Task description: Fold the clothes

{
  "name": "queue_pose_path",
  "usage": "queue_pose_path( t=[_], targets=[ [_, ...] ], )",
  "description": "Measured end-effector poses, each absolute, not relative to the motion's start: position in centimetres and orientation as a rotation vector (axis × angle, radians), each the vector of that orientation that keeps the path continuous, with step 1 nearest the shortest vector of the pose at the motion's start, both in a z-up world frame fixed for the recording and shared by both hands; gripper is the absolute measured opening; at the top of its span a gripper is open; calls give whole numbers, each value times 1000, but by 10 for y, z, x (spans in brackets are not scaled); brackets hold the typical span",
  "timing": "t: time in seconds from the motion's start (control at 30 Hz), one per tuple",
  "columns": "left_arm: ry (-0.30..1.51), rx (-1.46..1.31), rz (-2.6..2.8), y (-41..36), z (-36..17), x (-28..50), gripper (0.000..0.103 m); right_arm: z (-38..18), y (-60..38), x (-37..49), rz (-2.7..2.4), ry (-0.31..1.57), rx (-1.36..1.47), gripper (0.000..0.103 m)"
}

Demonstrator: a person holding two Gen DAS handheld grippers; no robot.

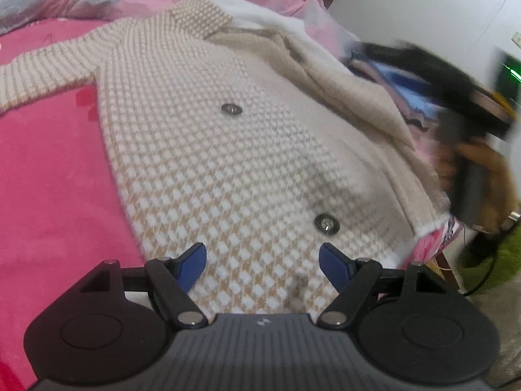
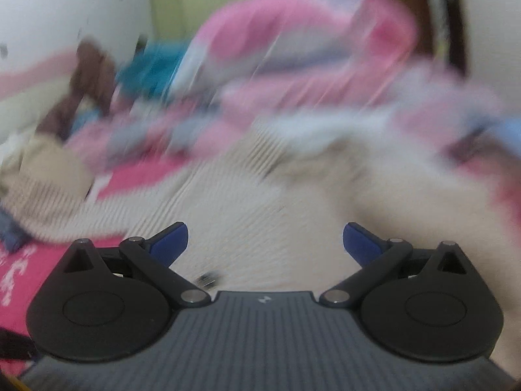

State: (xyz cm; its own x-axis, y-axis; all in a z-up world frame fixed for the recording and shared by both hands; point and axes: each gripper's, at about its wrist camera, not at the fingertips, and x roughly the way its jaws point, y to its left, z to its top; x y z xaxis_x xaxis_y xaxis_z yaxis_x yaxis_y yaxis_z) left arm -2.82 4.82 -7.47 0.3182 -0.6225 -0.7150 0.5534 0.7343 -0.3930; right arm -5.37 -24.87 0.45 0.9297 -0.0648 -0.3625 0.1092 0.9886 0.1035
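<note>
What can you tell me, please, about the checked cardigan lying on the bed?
The cardigan is a thick knit in a small beige-and-white check, with two round metallic buttons down the front. It lies flat, front up, on the pink bedspread, one sleeve stretched out to the side. On the other side the front panel is turned back, showing a plain beige lining and white trim. The open left claw hangs over the hem, gripping nothing.
</note>
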Motion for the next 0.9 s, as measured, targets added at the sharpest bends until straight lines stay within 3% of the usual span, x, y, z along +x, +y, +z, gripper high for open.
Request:
queue_pose_path(
  t=[0.17,0.37,0.73,0.9],
  targets=[
    [938,-77,-792,30,-64,-25,77,61,-325,-163,-291,184,-4,102],
    [932,-46,-863,-19,-64,-31,77,78,-396,-254,-448,200,46,102],
    [886,150,-982,-118,-67,-52,77,-85,-440,-239,-386,443,467,102],
    [837,217,-989,-144,-73,-53,74,-107,-431,-221,-331,407,499,96]
  ],
)
